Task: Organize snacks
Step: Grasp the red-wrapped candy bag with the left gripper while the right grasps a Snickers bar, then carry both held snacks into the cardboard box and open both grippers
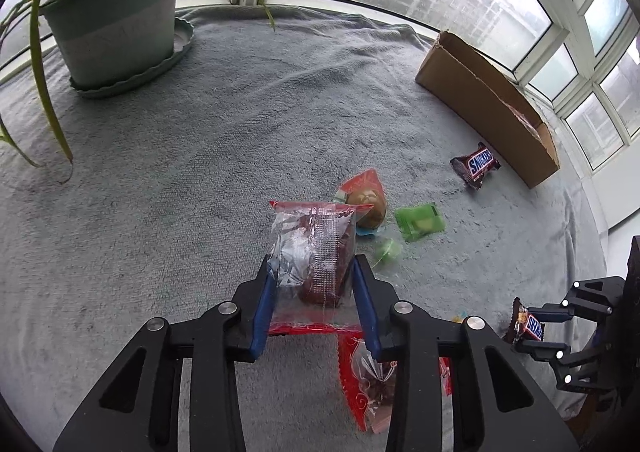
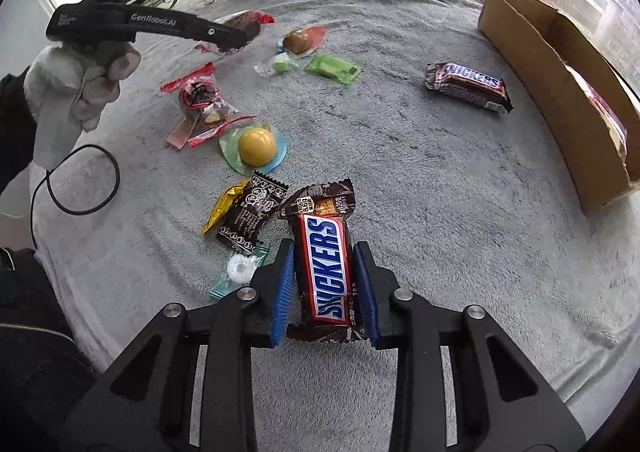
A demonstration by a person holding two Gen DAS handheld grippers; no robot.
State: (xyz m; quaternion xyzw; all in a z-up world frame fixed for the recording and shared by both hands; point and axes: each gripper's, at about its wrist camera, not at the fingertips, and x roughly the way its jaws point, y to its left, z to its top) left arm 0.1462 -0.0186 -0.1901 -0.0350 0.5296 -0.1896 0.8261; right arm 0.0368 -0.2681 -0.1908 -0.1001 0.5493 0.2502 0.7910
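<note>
Both hands loaded. Right hand-held gripper (image 2: pixel 325 284) is clamped on a Snickers bar (image 2: pixel 323 264); left hand-held gripper (image 1: pixel 314 292) is clamped on a clear red-edged snack pouch (image 1: pixel 312 252). Both are held above the grey blanket (image 2: pixel 420 172), near the loose snack pile.

Likely step: carry to the cardboard box (image 2: pixel 560 84) at the far right edge and drop in.

Doing it well:
- Bar is gripped across its width, pads at mid-to-lower body. Looks secure; no regrip needed.
- Clear the near box wall before letting go; another package already lies inside.
- The pouch is soft and crinkled, so it may sag or twist. Move one hand at a time so they don't crowd the box.

Orientation: the bar's long axis runs along the gripper fingers, pointing away from the camera, leaning slightly left at the far end. The logo reads bottom to top. A second Snickers (image 2: pixel 466 86) lies flat just short of the box, long axis roughly parallel to the box wall.
</note>
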